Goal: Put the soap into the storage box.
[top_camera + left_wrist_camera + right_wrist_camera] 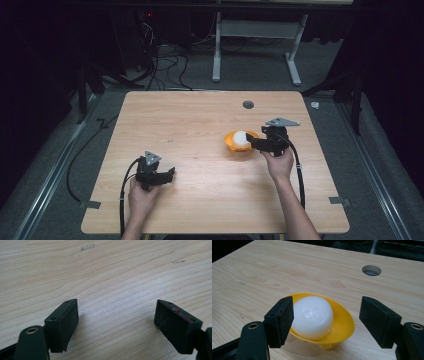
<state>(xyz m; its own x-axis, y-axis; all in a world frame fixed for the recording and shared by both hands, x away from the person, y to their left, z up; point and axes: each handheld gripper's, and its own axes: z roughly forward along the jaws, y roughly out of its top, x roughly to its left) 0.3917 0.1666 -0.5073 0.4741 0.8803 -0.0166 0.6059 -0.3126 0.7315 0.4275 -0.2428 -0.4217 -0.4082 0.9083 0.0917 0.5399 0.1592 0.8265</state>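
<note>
Black jaws of the right tongs (325, 320) rise from the bottom of the right gripper view, standing apart around a yellow bowl (343, 322); the pads press on nothing. Inside the bowl sits a white ball (313, 316), just beside the left pad. In the high view the bowl (231, 141) rests right of centre on the table (190, 125), with the right tongs (255, 142) at its right edge. Left tongs (116, 322) gape wide over bare wood, in the lower left of the high view (169, 175), well apart from the bowl. A round hole (248, 104) marks the table's upper part.
</note>
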